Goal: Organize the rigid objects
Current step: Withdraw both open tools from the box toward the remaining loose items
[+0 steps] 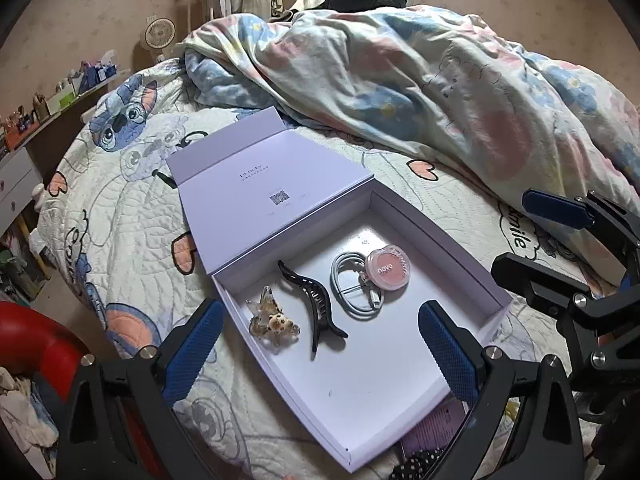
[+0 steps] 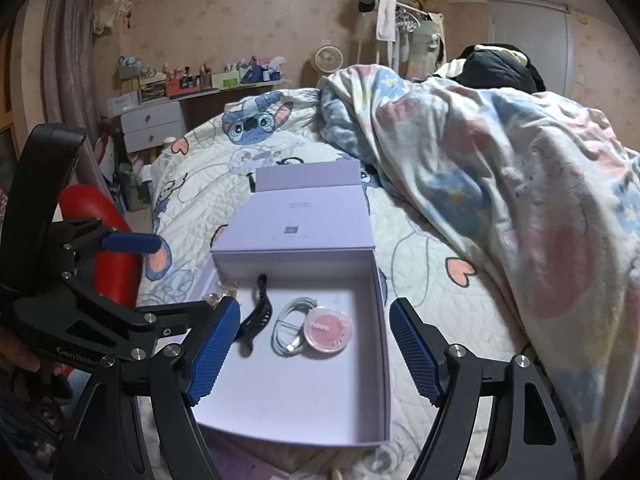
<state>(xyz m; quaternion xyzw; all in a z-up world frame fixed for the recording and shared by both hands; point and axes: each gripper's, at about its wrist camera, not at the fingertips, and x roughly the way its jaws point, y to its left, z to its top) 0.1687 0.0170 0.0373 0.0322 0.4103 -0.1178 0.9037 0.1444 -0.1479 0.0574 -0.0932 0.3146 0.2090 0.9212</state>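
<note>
A: Where do the things lie from the fingers?

B: Ahead of and below both. The open pale lilac cardboard box sits on the quilted cartoon-print bed cover, lid folded back. The left gripper hangs over its near-left corner, spread wide, nothing between its fingers. The right gripper is open too, empty, the box floor showing between its fingers.

A: What's in the box?

B: Four things in a row: an amber translucent butterfly hair clip at the left wall, a long black claw hair clip beside it, long axis running front to back, then a coiled white cable with a round pink blush compact overlapping its rim.

A: Anything left outside?

B: Perhaps. A black polka-dot item shows just past the near edge; I can't tell what it is. The right gripper looks nearer it.
</note>
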